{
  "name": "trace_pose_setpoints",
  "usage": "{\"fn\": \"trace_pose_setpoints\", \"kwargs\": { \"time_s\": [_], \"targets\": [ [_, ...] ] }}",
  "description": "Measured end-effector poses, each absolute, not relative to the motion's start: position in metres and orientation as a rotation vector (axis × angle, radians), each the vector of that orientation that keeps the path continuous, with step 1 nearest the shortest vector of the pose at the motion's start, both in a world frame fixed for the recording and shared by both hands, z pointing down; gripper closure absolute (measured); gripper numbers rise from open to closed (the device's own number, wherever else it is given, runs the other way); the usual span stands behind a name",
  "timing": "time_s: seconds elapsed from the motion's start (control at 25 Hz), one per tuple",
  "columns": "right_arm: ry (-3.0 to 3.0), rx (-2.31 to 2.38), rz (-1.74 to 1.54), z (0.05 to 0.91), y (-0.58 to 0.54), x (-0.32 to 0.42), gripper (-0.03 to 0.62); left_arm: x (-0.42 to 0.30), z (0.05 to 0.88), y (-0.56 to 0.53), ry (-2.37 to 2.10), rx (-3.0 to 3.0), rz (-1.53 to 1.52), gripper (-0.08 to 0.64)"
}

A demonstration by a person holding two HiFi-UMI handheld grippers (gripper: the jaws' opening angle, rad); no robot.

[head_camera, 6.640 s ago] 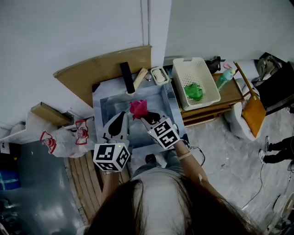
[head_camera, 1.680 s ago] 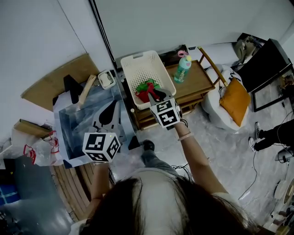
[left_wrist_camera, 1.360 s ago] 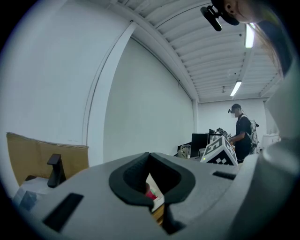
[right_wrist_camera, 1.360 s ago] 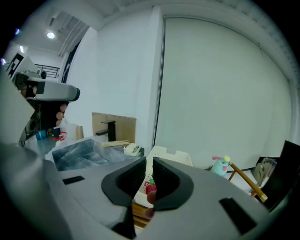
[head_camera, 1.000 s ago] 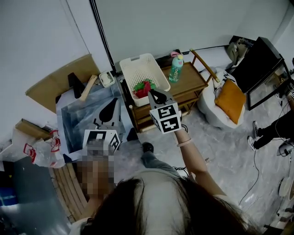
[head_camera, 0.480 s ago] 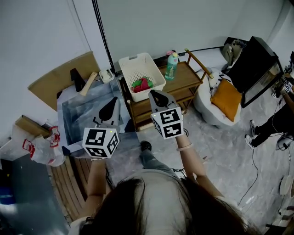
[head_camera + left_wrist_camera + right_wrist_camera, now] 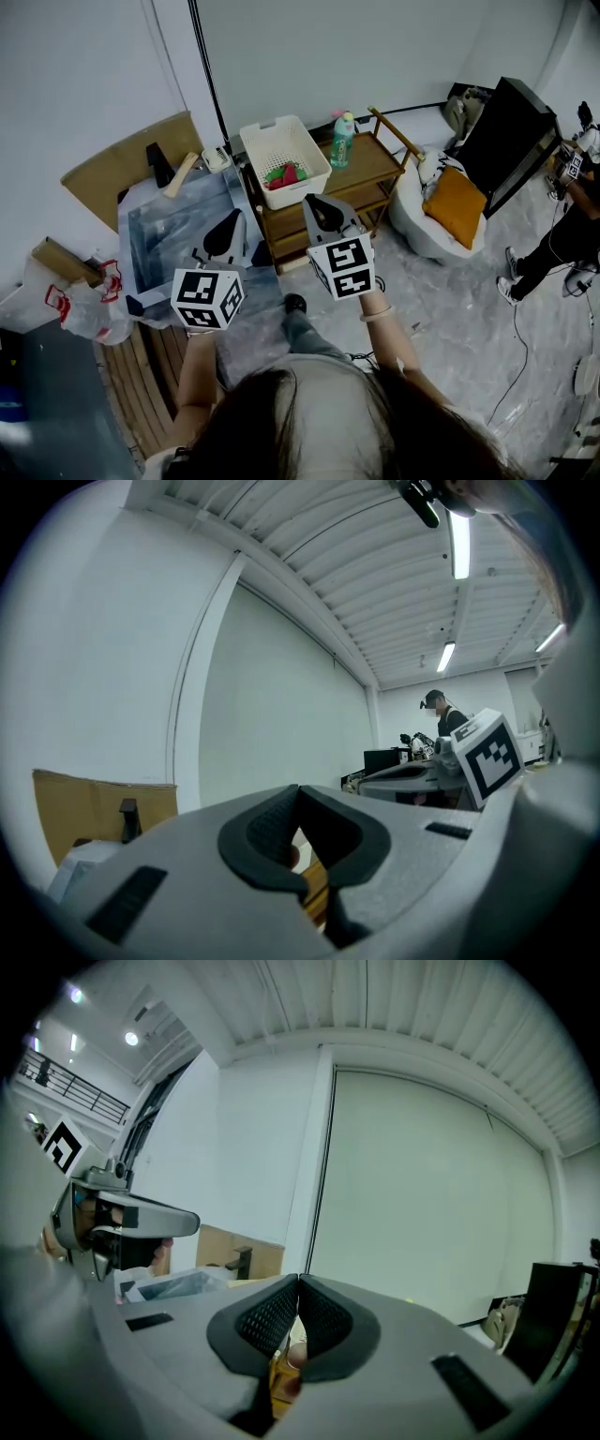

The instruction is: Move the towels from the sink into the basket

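Grey floor, white wall behind. Red and green towels (image 7: 284, 174) lie bunched inside the basket (image 7: 252, 157). Right tool (image 7: 316, 200), pressed together and empty, sits just short of the basket, the nearer one. Left tool (image 7: 232, 217), likewise pressed together and empty, hangs over the sink (image 7: 157, 236) left of the basket; no towel shows there.

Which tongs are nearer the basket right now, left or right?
The right tongs: shut and empty, they point at the white basket from in front of the wooden cart, while the left tongs are over by the sink.
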State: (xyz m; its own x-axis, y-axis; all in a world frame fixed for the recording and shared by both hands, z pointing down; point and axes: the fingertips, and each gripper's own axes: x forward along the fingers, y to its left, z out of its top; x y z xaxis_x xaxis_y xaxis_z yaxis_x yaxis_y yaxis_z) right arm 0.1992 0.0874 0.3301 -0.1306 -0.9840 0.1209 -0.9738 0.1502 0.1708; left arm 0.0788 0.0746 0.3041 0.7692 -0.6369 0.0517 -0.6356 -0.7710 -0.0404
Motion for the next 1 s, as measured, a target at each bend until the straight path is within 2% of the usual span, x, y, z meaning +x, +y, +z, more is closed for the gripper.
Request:
{"fn": "trace_pose_setpoints", "kwargs": {
  "time_s": [1.0],
  "targets": [
    [-2.213,1.896,-0.181,0.317,0.141,0.183,0.566,0.067,0.307,0.108,1.069,-2.908,-0.06,0.552]
  ]
}}
